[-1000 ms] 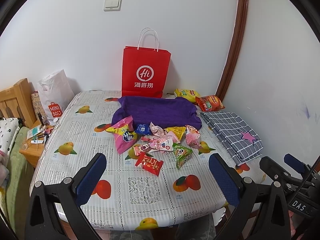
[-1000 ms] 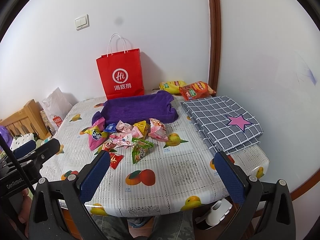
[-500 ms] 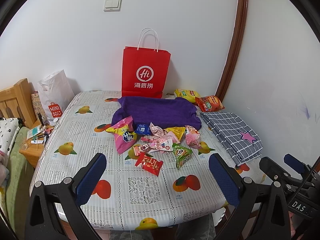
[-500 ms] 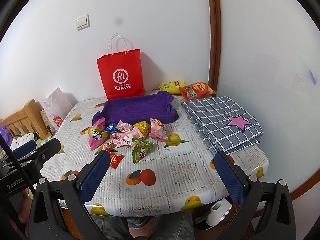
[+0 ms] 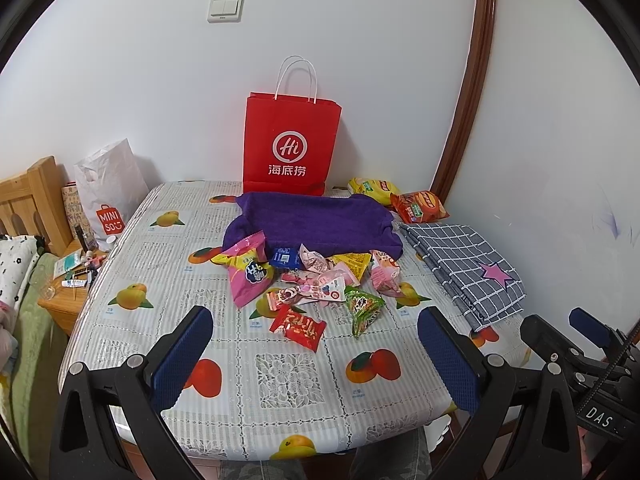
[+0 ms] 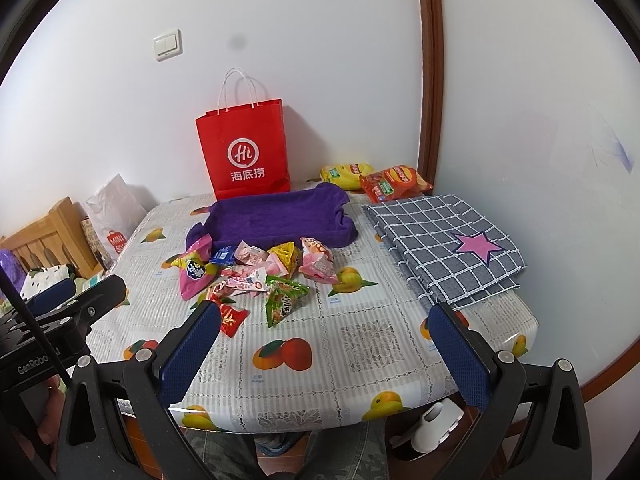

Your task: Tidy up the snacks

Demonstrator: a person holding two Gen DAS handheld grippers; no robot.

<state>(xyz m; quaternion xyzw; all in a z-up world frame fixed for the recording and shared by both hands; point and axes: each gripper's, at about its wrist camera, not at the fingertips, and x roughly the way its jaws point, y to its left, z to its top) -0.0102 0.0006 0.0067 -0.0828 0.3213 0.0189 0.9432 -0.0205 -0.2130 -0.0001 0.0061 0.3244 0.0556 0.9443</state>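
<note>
Several small snack packets lie heaped mid-table: a pink bag (image 5: 248, 272) (image 6: 194, 272), a red packet (image 5: 298, 326) (image 6: 232, 318), a green triangular packet (image 5: 362, 310) (image 6: 284, 302). Behind them sits a purple cloth tray (image 5: 312, 220) (image 6: 276, 218), with nothing in it. A yellow chip bag (image 5: 372, 189) (image 6: 346, 172) and an orange one (image 5: 418, 204) (image 6: 394, 182) lie at the back right. My left gripper (image 5: 316, 354) and right gripper (image 6: 326, 350) both hover open over the table's near edge, short of the heap, holding nothing.
A red paper bag (image 5: 292, 144) (image 6: 244, 152) stands against the wall behind the tray. A folded grey checked cloth (image 5: 460, 260) (image 6: 444, 240) lies at the right. A white shopping bag (image 5: 108, 188) and a cluttered bedside stand (image 5: 68, 280) are left of the table.
</note>
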